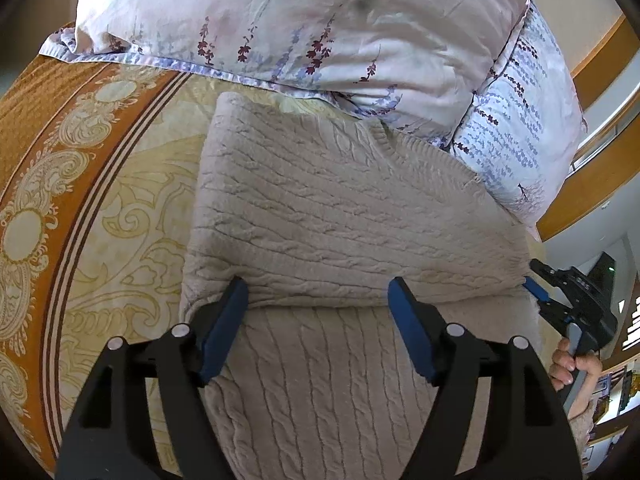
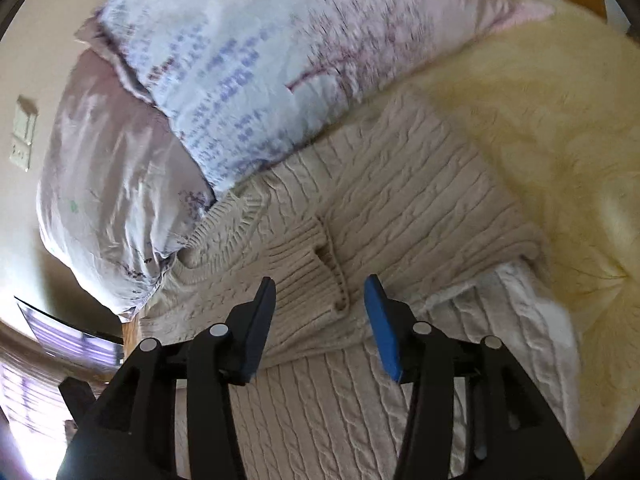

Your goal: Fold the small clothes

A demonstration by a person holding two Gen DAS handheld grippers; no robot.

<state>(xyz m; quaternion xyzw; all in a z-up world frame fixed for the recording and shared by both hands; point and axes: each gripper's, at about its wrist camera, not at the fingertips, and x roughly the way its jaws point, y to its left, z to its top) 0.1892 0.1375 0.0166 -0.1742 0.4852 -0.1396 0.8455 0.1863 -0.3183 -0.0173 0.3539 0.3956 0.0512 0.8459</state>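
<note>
Left gripper [image 1: 316, 324]: open, empty, over sweater [image 1: 340, 208] fold edge | right gripper [image 2: 320, 320]: open, straddling ribbed cuff [image 2: 316, 276] | fold runs crosswise ahead of both.

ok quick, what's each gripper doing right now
Left gripper: open, over the folded sweater, holding nothing.
Right gripper: open, straddling the sweater's cuff, not clamped.

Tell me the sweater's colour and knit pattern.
The sweater is beige cable-knit, clearest in the left wrist view.
</note>
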